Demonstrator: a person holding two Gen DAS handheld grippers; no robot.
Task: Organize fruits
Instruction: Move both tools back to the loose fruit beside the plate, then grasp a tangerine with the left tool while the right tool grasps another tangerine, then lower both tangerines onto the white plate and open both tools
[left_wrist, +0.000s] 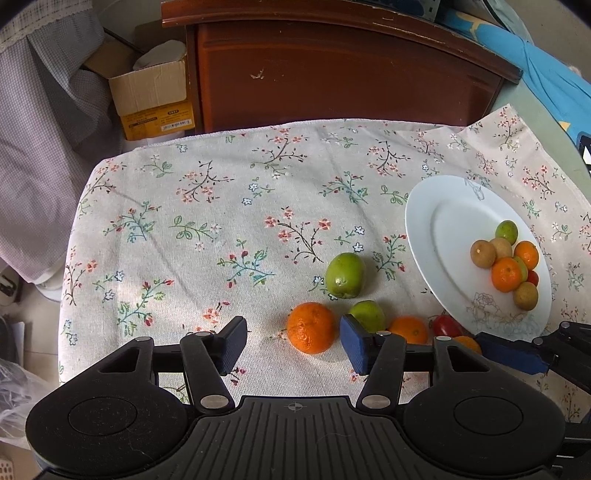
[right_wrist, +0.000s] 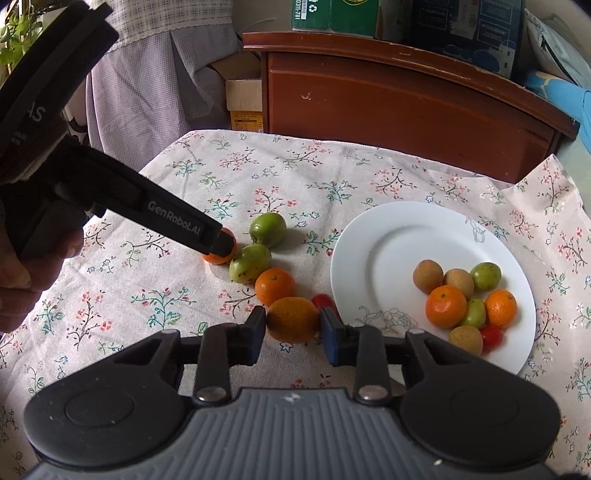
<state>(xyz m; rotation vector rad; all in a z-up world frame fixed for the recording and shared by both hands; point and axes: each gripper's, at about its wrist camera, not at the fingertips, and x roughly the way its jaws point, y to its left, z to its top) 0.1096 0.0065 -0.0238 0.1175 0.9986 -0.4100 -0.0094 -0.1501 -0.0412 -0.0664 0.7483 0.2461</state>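
Fruits partly hidden by grippers and plate

In the right wrist view, the left gripper (right_wrist: 221, 243) covers most of the nine-o'clock tangerine (right_wrist: 218, 257); the cherry tomato (right_wrist: 322, 301) shows only partly behind the right gripper (right_wrist: 292, 328). On the plate (right_wrist: 376, 236), a red fruit (right_wrist: 493, 336) at five o'clock sits half-hidden.

On the round white plate (right_wrist: 391, 236) sit two orange tangerines (right_wrist: 446, 306), two green fruits (right_wrist: 485, 276), three brown round fruits (right_wrist: 427, 275) and one small red tomato (right_wrist: 492, 336). Beside the plate lie six more fruits.
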